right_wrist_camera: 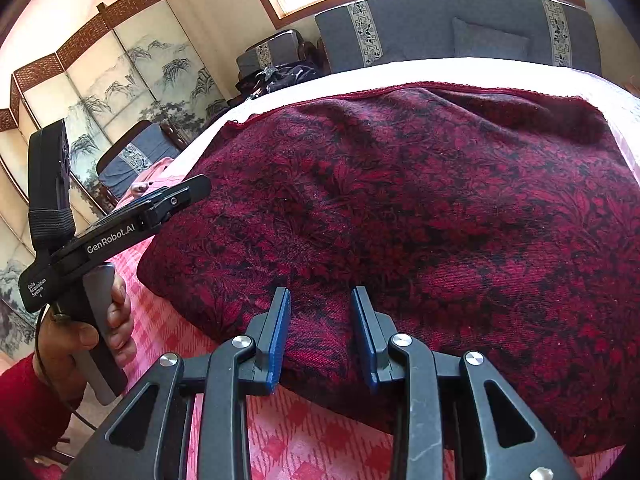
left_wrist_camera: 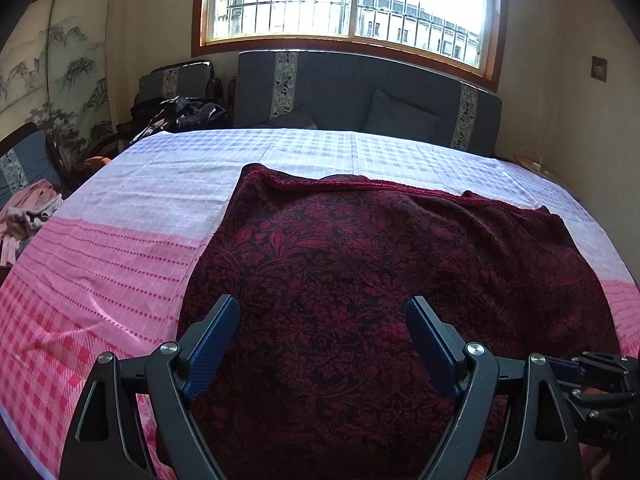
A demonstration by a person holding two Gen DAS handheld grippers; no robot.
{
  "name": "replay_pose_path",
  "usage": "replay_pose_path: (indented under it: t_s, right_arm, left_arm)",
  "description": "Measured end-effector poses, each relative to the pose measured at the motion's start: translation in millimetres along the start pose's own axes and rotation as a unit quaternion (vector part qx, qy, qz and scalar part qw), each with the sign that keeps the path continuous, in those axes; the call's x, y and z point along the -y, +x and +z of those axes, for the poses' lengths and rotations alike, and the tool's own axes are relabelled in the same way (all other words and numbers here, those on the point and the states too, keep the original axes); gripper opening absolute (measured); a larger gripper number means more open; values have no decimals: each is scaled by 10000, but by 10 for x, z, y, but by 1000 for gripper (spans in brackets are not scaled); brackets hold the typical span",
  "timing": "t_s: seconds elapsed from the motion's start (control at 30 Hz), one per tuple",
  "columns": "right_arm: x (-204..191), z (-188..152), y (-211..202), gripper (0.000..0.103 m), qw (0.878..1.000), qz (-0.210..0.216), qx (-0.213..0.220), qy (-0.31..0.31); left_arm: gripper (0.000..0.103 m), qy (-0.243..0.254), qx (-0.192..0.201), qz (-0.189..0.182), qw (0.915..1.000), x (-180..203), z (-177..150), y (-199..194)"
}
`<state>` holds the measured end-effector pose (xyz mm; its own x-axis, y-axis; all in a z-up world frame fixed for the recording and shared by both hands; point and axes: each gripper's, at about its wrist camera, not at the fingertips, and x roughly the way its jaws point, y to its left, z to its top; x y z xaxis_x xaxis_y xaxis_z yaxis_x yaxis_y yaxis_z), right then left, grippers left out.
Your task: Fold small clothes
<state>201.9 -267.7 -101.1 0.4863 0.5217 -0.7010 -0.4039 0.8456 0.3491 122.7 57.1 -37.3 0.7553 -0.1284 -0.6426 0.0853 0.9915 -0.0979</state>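
You are working over a table point(left_wrist_camera: 120, 216) covered by a checked cloth, white toward the top of the frame and pink-and-red gingham toward the bottom, smooth with a few shallow creases. Behind it, across the top of the left wrist view, a grey sofa point(left_wrist_camera: 352, 88) with patterned bands and a grey cushion sits under a barred window point(left_wrist_camera: 348, 0). At upper left stands a folding screen point(left_wrist_camera: 52, 68) painted with misty mountains, and at the left edge a pale pink garment point(left_wrist_camera: 30, 212) lies heaped on a chair.

The piece you are folding is a dark red garment point(left_wrist_camera: 380, 264) with a dense black leaf-and-flower pattern, a nubbly knitted texture and a ribbed red edge along its far side. It lies spread flat in the centre and right of the cloth, filling most of both views.

Your left gripper point(left_wrist_camera: 322, 314) hangs low in the frame above the near part of the garment, blue-padded fingers point(left_wrist_camera: 216, 344) spread wide with nothing between them. Your right gripper point(right_wrist_camera: 320, 296) is at the garment's near edge, its fingers point(right_wrist_camera: 280, 332) parted by a narrow gap over the fabric; whether the pads touch it cannot be told. In the right wrist view your left hand point(right_wrist_camera: 80, 336) holds the other tool's handle at lower left.
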Motion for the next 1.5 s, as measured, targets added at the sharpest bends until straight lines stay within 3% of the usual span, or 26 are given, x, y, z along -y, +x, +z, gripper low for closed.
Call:
replay_pose_path:
  t_s: [0.17,0.27,0.37,0.53,0.73,0.87,0.93,1.07,1.13,1.27,1.43,1.5]
  right_arm:
    - [86,-2,-370,30,9981,9,586,165]
    - [261,-53,-630,30,9959,-307,784,318]
    - [460,-122,-854,30,9927,-612,931,456]
    - [852,-267,-903,30,9881,-1072,753,809]
    - [1009,-361,-839,26,9880,-1019,652,957]
    - [1023,-359,-839,26,9882,-998,644,962]
    - [1026,-358,-863,26,9879,-953,662,1027]
    - [966,-350,-1072,30,9864,-716,1038,1057]
    - [897,-328,-1144,30,9868,-692,1128,931]
    - [868,-330,-1163,30,9871,-840,1092,816]
    - [1000,-397,-1104,30,9850,-673,1031,1208]
    - [990,-401,-1087,30,9855,-701,1008,1172]
  left_arm:
    - [85,-294,-220,-476,9982,6,-20,-52]
    - [85,-504,-346,-936,9937,-7,-54,-86]
    - [85,-459,-389,-1114,9920,33,-94,-117]
    - [85,-240,-675,-958,9928,66,-235,-18]
    - [85,162,-851,-581,9945,53,-349,46]
    - [83,-326,-830,-1050,9905,-165,-279,-16]
    - [83,-893,-690,-1414,9835,-403,-206,-129]
    - [83,-1650,-804,-1571,9704,-878,-136,-285]
    - [83,-2115,-1132,-1776,9544,-1111,-188,-301]
    - [83,-2992,-1565,-2216,9148,-1407,-435,-365]
    - [83,-3280,-1944,-2393,8929,-1469,-603,-295]
    - [83,-3273,-1974,-2441,8913,-1451,-591,-290]
